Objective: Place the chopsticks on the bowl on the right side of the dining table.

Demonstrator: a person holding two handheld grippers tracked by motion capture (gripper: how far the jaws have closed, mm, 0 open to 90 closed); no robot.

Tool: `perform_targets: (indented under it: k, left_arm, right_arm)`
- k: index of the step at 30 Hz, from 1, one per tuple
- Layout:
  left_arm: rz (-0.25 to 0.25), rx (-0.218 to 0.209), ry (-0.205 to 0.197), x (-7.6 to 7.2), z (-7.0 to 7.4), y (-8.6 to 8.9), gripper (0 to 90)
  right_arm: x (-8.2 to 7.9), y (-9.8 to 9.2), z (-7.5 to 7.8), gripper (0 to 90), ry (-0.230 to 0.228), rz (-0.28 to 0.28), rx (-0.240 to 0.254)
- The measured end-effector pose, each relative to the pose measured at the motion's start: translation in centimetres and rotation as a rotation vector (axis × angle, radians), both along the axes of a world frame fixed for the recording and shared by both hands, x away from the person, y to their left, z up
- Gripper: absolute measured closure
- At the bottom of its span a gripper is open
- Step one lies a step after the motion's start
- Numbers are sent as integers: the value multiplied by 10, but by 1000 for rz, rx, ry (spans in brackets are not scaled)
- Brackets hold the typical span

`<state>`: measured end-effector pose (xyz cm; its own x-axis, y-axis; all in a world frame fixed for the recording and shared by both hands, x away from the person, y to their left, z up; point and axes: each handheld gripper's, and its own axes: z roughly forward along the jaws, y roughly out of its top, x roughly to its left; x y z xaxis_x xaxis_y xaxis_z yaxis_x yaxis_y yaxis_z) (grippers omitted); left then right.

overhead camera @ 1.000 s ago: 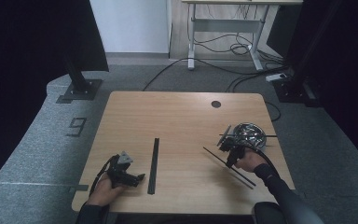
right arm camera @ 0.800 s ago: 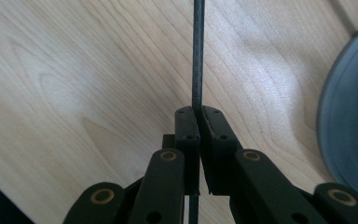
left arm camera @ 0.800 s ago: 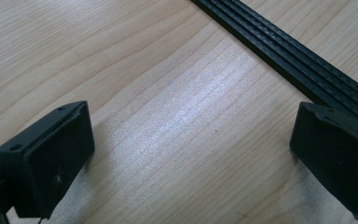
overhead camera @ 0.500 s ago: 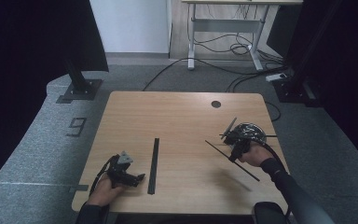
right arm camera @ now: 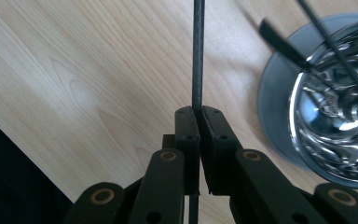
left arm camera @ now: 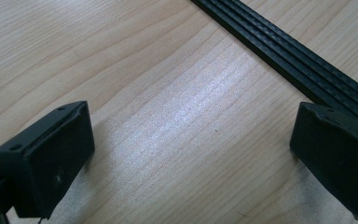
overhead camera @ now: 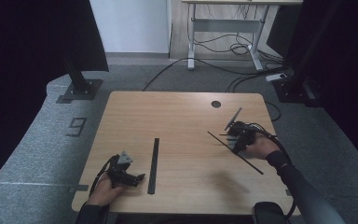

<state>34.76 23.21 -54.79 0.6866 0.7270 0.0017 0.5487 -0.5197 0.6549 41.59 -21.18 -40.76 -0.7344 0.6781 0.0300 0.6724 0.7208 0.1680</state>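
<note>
Above the table's right side, right gripper clamped on a thin black rod, beside a shiny bowl; left gripper gaping, resting near a black strip

A: How was the light?
B: Dim around the edges of the high view, with black curtains left and right; the table was evenly lit from above.
A: Any shadows?
B: A soft one lay near the right gripper.
A: Glare?
B: A pale sheen on the wood by the left gripper's jaws, and bright reflections in the metal bowl, which was blurred.
</note>
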Motion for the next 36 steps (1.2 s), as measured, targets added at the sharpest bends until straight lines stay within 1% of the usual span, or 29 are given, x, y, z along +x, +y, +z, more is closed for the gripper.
perform_targets:
  k: [2, 6, 7, 9, 13, 16, 20, 24, 30, 33, 36]
  left_arm:
    - [1, -1, -1, 0, 0, 0, 0]
    - [1, -1, 0, 0, 0, 0, 0]
    - [1, -1, 0, 0, 0, 0, 0]
    - [1, -1, -1, 0, 0, 0, 0]
    - [1, -1, -1, 0, 0, 0, 0]
    - [1, -2, 0, 0, 0, 0, 0]
    - [0, 0, 0, 0, 0, 0, 0]
    - [0, -1, 1, 0, 0, 0, 0]
    - [1, -1, 1, 0, 0, 0, 0]
    - [1, -1, 1, 0, 0, 0, 0]
    - [1, 0, 1, 0, 0, 0, 0]
  right_arm:
    - [1, 0, 6, 857, -17, 9, 2]
    - [7, -3, 18, 857, -41, -3, -4]
    - [8, -4, 20, 857, -44, -13, -5]
    - [12, -7, 22, 857, -54, -16, -14]
    - [20, -15, 20, 857, -67, -40, -33]
    - [25, -21, 15, 857, -75, -49, -40]
    - [31, -29, 9, 858, -82, -76, -55]
    - [39, -37, 0, 857, -82, -99, -65]
    - [48, -46, -15, 857, -82, -113, -79]
    - [52, -51, -22, 857, -75, -129, -91]
    - [55, -53, -29, 857, -81, -133, -99]
